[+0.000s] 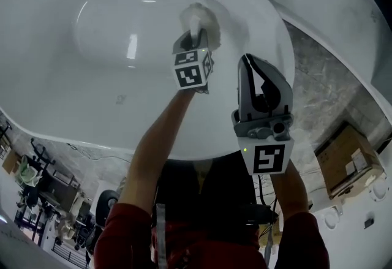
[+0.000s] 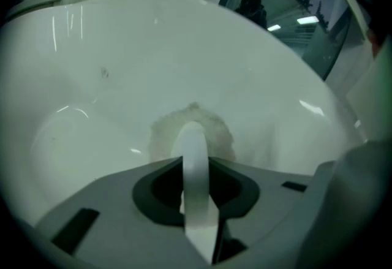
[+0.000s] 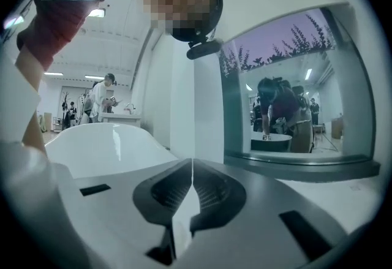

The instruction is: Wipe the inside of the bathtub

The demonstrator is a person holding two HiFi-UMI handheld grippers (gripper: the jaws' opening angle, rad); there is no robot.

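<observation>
Grips the white cloth in the left gripper, pressed straight ahead against the bathtub wall, upper centre. Holds the right gripper farther back, fingers clenched empty.

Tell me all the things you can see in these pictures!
bathtub: one, white, fills most of the head view
cloth: one, white and fluffy, pressed on the tub's inside wall
floor: grey, marbled, right of the tub
cardboard box: one, brown, on the floor at the right
window: one, grey frame, in the right gripper view
people: a few, far off in the right gripper view
left tongs: one, grey, shut on the cloth
right tongs: one, grey, shut with nothing in them, held above the tub's rim
arms: two, red sleeves, bottom of the head view
</observation>
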